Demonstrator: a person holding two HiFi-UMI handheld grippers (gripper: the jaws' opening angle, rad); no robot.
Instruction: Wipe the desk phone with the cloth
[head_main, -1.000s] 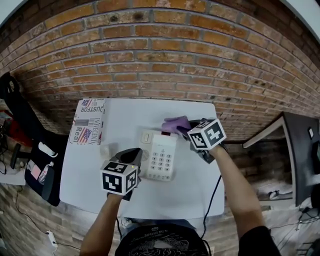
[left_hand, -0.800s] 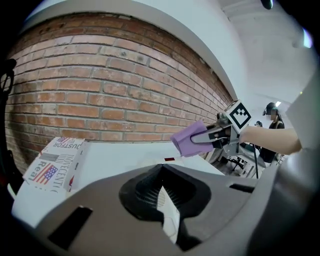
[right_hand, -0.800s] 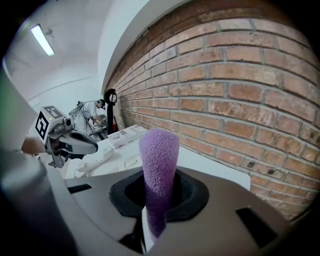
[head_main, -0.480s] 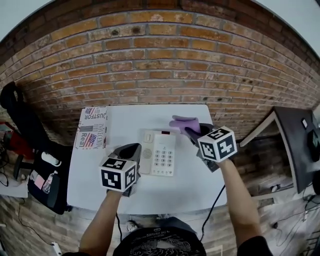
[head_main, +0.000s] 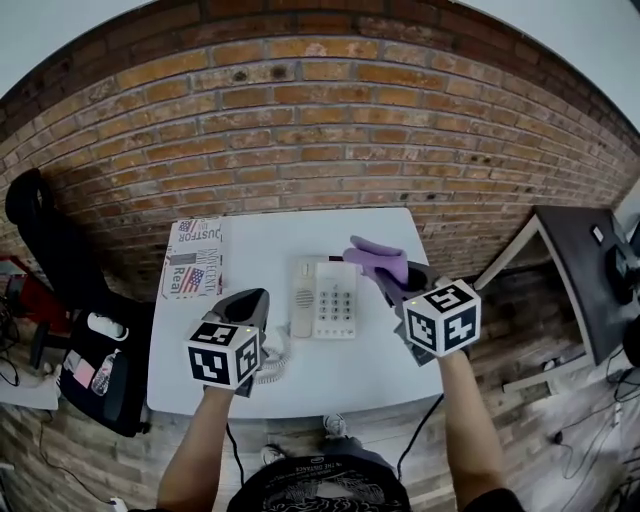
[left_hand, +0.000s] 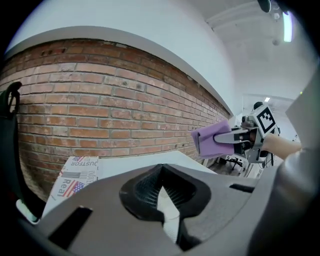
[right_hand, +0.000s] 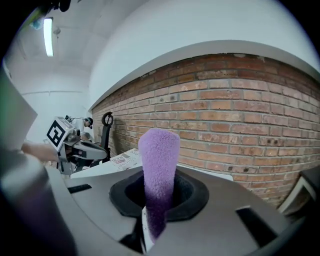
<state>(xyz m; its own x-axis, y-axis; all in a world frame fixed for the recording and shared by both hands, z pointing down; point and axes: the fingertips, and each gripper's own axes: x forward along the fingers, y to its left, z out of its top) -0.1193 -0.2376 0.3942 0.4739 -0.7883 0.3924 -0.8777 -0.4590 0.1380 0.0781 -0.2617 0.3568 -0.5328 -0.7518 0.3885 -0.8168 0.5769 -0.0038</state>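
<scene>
Head view shows the white push-button desk phone (head_main: 325, 298) lying mid-way across the white counter (head_main: 340, 375). The fluffy purple cloth (head_main: 372, 256) is pinched in the right gripper (head_main: 388, 275) near the phone's far right corner. The left gripper (head_main: 252, 298), jaws seemingly closed on nothing, sits by its left side.

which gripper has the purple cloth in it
The right gripper: its jaws are shut on the purple cloth. The left gripper is shut with nothing between its jaws.
</scene>
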